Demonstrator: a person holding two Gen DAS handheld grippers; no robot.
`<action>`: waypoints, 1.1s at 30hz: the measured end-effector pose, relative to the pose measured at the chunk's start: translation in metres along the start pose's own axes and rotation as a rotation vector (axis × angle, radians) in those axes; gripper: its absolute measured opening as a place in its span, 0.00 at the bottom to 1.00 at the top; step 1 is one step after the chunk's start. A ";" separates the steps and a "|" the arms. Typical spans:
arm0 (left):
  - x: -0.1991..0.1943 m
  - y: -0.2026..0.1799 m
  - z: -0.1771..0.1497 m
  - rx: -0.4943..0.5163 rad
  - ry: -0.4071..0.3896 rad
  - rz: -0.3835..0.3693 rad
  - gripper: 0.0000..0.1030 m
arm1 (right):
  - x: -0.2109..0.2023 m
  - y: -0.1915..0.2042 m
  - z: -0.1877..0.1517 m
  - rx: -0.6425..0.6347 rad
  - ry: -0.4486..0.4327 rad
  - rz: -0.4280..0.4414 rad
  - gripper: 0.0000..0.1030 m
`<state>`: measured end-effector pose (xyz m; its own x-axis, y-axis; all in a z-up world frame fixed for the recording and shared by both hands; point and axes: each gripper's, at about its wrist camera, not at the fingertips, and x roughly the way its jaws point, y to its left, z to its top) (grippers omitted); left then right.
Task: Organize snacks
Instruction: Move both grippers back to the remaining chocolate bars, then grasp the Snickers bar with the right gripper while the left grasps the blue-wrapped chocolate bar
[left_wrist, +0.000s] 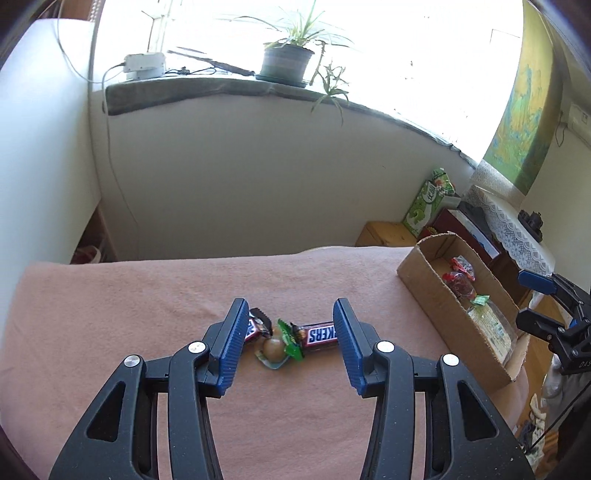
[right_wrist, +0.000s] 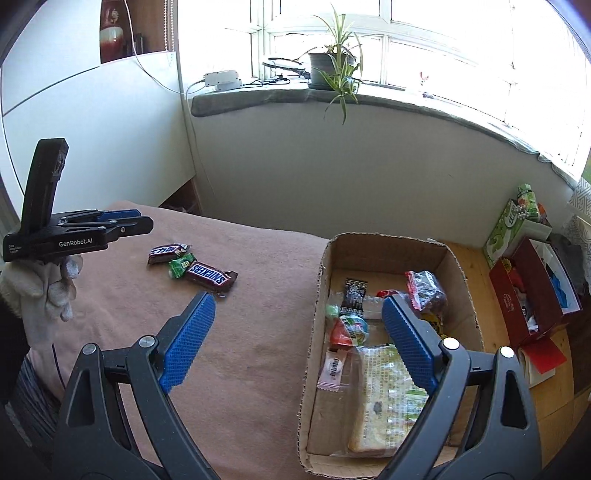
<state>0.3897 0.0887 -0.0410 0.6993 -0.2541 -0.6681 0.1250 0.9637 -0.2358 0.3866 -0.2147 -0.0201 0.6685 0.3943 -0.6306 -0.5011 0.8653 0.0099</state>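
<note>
On the pink cloth (left_wrist: 147, 295) lies a small heap of snacks: a Snickers bar (left_wrist: 321, 334), a second dark bar (left_wrist: 256, 326), a green-wrapped sweet (left_wrist: 290, 338) and a round sweet in a clear cup (left_wrist: 273, 349). My left gripper (left_wrist: 290, 310) hovers just short of the heap, open, with nothing between its blue pads. The right wrist view shows the same Snickers bar (right_wrist: 210, 277) and the left gripper (right_wrist: 140, 221) in a gloved hand (right_wrist: 51, 284). My right gripper (right_wrist: 299, 301) stands wide open over the left wall of a cardboard box (right_wrist: 384, 251) and holds nothing.
The box (left_wrist: 424, 291) sits at the cloth's right end and holds a wrapped bread slice (right_wrist: 384, 398), a red-topped bag (right_wrist: 424, 291) and several small sweets. Beyond it are a green tissue box (right_wrist: 506, 229) and a red box (right_wrist: 528, 295). A potted plant (left_wrist: 286, 61) stands on the sill.
</note>
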 end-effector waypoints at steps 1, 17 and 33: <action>0.002 0.008 0.000 -0.019 0.002 0.002 0.45 | 0.005 0.005 0.004 -0.006 0.005 0.016 0.91; 0.058 0.042 -0.022 0.004 0.148 0.034 0.45 | 0.131 0.096 0.028 -0.324 0.270 0.090 0.91; 0.085 0.042 -0.024 0.072 0.183 0.042 0.45 | 0.204 0.121 0.023 -0.419 0.372 0.094 0.83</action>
<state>0.4374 0.1051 -0.1249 0.5662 -0.2182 -0.7949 0.1531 0.9754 -0.1587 0.4748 -0.0231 -0.1297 0.4098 0.2628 -0.8735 -0.7753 0.6049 -0.1817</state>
